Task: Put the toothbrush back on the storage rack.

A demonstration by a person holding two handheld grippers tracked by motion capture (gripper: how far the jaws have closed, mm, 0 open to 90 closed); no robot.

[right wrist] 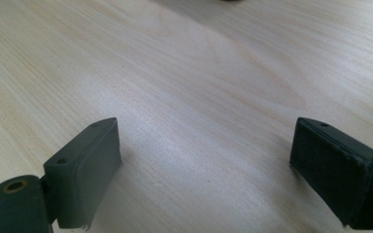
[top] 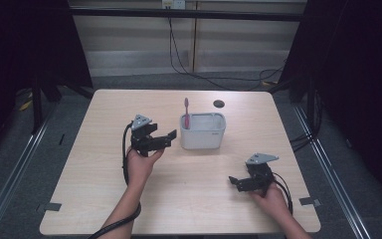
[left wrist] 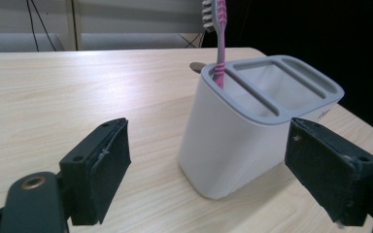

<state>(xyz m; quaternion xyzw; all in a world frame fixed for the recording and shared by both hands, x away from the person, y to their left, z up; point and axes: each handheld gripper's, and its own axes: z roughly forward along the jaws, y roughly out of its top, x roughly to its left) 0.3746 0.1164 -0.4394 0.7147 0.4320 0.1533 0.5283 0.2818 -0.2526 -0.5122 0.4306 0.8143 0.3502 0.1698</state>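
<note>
A white toothbrush holder with a grey slotted top stands upright near the table's middle. A pink toothbrush stands in its left slot, bristles up. My left gripper hovers just left of the holder, open, with nothing between its pads. In the left gripper view the holder and the toothbrush stand ahead of the wide jaws of my left gripper. My right gripper rests low at the front right, open over bare wood. The right gripper view shows my right gripper above plain tabletop.
A dark round hole cover sits behind the holder near the table's far edge. The light wooden table has bare wood at front left. Cables trail on the floor behind, and dark curtains flank both sides.
</note>
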